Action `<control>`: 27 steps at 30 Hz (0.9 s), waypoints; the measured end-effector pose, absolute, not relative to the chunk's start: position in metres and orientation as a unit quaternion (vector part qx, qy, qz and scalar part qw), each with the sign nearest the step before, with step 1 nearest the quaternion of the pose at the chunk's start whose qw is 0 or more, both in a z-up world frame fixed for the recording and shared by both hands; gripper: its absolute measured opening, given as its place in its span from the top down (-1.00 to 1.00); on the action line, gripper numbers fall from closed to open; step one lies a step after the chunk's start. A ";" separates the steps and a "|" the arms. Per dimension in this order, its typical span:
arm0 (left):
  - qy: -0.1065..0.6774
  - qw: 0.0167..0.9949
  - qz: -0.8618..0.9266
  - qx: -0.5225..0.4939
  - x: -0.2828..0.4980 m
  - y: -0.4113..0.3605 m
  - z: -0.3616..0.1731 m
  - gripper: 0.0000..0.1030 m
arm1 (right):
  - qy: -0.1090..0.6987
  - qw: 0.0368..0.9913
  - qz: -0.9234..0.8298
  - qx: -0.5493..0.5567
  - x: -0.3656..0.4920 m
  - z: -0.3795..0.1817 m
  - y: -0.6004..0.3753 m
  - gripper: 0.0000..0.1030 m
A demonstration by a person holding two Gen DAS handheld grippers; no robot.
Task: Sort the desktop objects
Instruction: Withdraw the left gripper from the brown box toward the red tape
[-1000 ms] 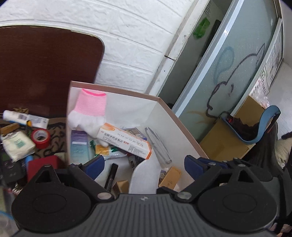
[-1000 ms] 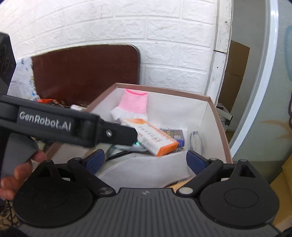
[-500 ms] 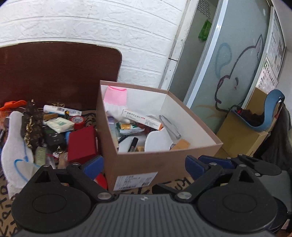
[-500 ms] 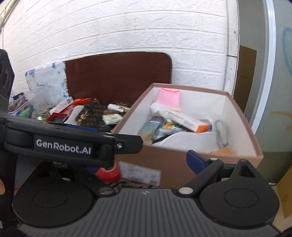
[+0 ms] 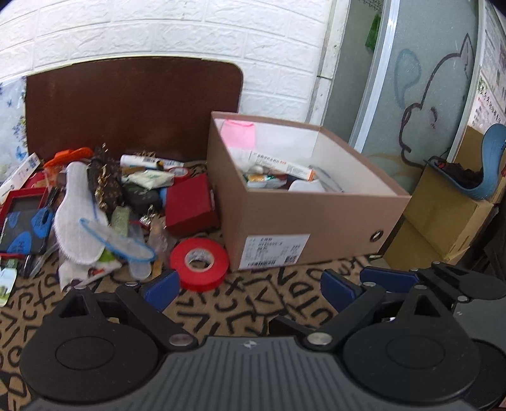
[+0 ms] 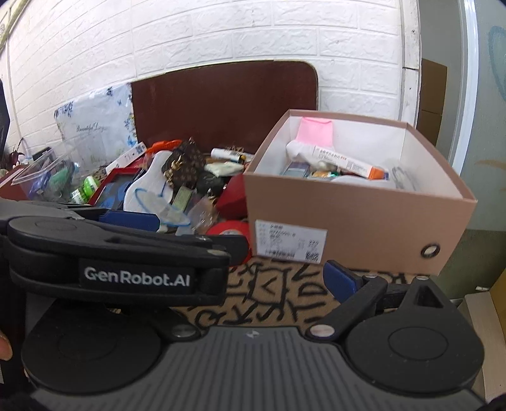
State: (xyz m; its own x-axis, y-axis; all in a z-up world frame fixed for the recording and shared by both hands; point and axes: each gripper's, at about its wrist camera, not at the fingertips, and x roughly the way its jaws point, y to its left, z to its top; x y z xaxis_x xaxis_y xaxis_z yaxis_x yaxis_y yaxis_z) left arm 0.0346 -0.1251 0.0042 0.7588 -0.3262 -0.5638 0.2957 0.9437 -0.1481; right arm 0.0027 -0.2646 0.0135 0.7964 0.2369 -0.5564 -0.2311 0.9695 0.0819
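Left wrist view first: your left hand-held gripper (image 5: 248,289) hangs low over the letter-patterned tabletop (image 5: 259,303) with its blue-padded fingers spread wide and nothing between them. To its right, your right hand-held gripper (image 6: 240,275) shows one blue pad close in and the other hidden behind the left tool's black body, which crosses in front; its fingers look wide apart too, and empty.

Just beyond your left pad lies a red tape roll (image 5: 199,264), flat on the tabletop and close against the front corner of the brown cardboard box (image 5: 316,218). That box sits open at the right, a white barcode label (image 5: 275,251) on its near wall. Inside it you can see a pink-cuffed white glove (image 5: 237,134) against the far wall, an orange-and-white medicine carton (image 5: 281,166) lying across the heap, and smaller items beneath that are too jumbled to name.

Left of the box the unsorted pile spreads out: a red box (image 5: 189,205) touching the cardboard wall, a white glove with blue trim (image 5: 79,221), a brown monogram pouch (image 5: 106,180), a white tube (image 5: 148,162) and a red-framed pack of blue picks (image 5: 23,221).

Farthest back, a dark brown board (image 5: 132,104) leans on the white brick wall (image 5: 158,28).
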 end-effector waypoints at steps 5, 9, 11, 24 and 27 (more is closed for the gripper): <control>0.307 0.938 -0.156 -0.034 0.029 -0.109 -0.001 -0.91 | 0.308 0.941 0.138 0.000 0.000 0.005 -0.252 -0.83; 0.316 0.936 -0.136 -0.068 0.029 -0.083 -0.008 -0.91 | 0.320 0.934 0.160 -0.005 0.005 -0.004 -0.240 -0.83; 0.320 0.935 -0.127 -0.083 0.032 -0.073 -0.011 -0.91 | 0.328 0.930 0.167 -0.007 0.009 -0.008 -0.233 -0.83; 0.337 0.927 -0.118 -0.114 0.061 -0.039 -0.036 -0.66 | 0.305 0.931 0.197 -0.043 0.050 -0.035 -0.204 -0.51; 0.339 0.925 -0.124 -0.122 0.066 -0.035 -0.038 -0.40 | 0.289 0.932 0.203 -0.087 0.059 -0.040 -0.191 -0.41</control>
State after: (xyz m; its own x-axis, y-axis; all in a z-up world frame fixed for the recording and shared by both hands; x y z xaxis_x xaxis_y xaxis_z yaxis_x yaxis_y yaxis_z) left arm 0.0657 -0.0350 -0.0382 0.7397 -0.3122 -0.5961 0.1472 0.9394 -0.3095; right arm 0.0589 -0.1909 -0.0401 0.7509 0.3283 -0.5731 -0.4290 0.9022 -0.0453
